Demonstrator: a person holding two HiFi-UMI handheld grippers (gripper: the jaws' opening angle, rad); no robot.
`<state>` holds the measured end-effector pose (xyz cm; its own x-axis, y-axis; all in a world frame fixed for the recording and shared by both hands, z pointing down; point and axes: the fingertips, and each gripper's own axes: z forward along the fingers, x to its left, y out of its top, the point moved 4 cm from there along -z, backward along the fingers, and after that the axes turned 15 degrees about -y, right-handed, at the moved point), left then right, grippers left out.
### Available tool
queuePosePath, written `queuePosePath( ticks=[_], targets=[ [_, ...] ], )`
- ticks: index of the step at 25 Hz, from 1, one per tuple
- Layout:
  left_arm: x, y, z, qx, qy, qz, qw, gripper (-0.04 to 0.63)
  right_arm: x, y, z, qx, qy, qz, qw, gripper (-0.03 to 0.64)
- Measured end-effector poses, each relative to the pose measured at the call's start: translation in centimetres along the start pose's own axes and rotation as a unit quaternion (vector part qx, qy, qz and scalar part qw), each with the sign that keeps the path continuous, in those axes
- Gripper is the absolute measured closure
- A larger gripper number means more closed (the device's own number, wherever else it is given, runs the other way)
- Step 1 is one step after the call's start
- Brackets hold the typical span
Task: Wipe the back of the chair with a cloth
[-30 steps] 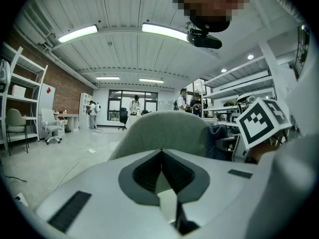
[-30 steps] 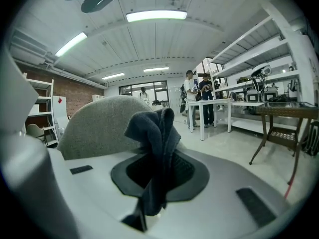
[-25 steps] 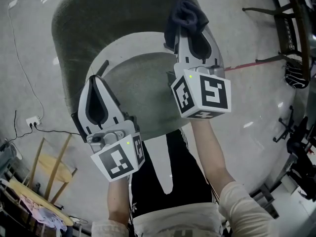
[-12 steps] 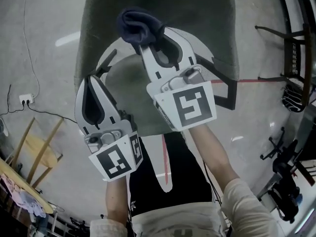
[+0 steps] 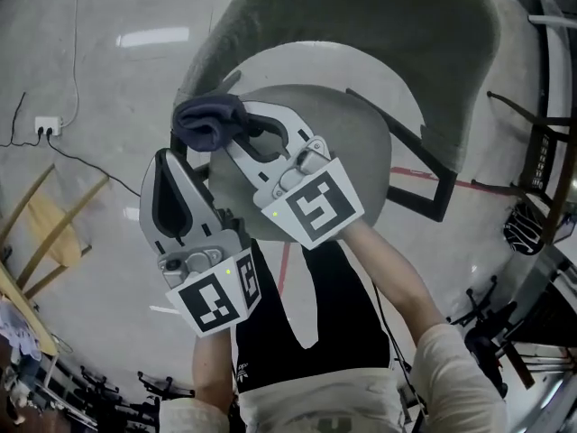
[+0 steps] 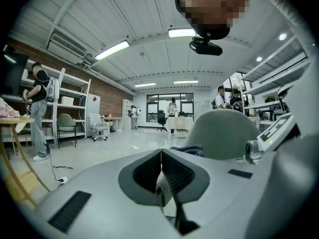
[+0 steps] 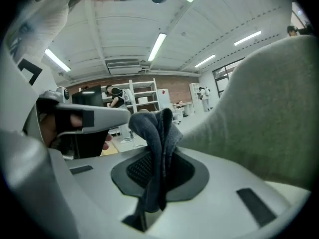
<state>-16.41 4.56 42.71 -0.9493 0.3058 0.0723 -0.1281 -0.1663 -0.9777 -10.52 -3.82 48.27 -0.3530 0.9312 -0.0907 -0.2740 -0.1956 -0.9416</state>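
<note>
A grey-green upholstered chair (image 5: 361, 25) with a curved back fills the upper head view; its back also shows in the left gripper view (image 6: 224, 133) and the right gripper view (image 7: 264, 118). My right gripper (image 5: 236, 129) is shut on a dark blue cloth (image 5: 207, 120), bunched at the left end of the chair back above the seat (image 5: 306, 124). In the right gripper view the cloth (image 7: 157, 143) hangs pinched between the jaws. My left gripper (image 5: 171, 165) sits just below the cloth, jaws shut on nothing, also seen as a closed seam in the left gripper (image 6: 161, 156) view.
A wooden rack (image 5: 45, 233) stands at the left, with a wall socket and cable (image 5: 45, 126) on the floor. Dark chair frames (image 5: 541, 152) crowd the right edge. Shelves (image 6: 65, 113) and people stand far off in the room.
The right gripper has swept the cloth from the right end of the chair back down to the left end. The head view has shifted; the left gripper stayed put.
</note>
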Motion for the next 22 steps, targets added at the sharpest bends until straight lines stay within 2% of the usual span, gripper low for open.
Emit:
queuePosePath(
  ticks=[4,9,15,18,22],
  targets=[
    [0.2,-0.7,-0.7,0.005,0.012,-0.006,0.9999,0.58,1.2,-1.1,1.3,0.014,0.025,-0.027,0.999,0.558],
    [-0.1,-0.9,-0.9,0.007,0.004,-0.004,1.0,0.579,1.0,-1.1,2.7,0.005,0.007,-0.023,1.0,0.558],
    [-0.8,-1.4,-0.3,0.015,-0.012,-0.006,0.9998,0.58,0.4,-1.1,3.3,0.004,0.005,-0.042,0.999,0.558],
    [-1.2,-1.5,0.3,0.017,-0.019,-0.008,0.9996,0.58,-1.1,-0.7,3.7,0.001,-0.025,-0.02,0.999,0.558],
    [-1.5,-1.6,1.0,0.021,-0.028,-0.009,0.9994,0.58,-4.9,-0.2,4.3,-0.013,-0.096,0.018,0.995,0.558]
  ],
)
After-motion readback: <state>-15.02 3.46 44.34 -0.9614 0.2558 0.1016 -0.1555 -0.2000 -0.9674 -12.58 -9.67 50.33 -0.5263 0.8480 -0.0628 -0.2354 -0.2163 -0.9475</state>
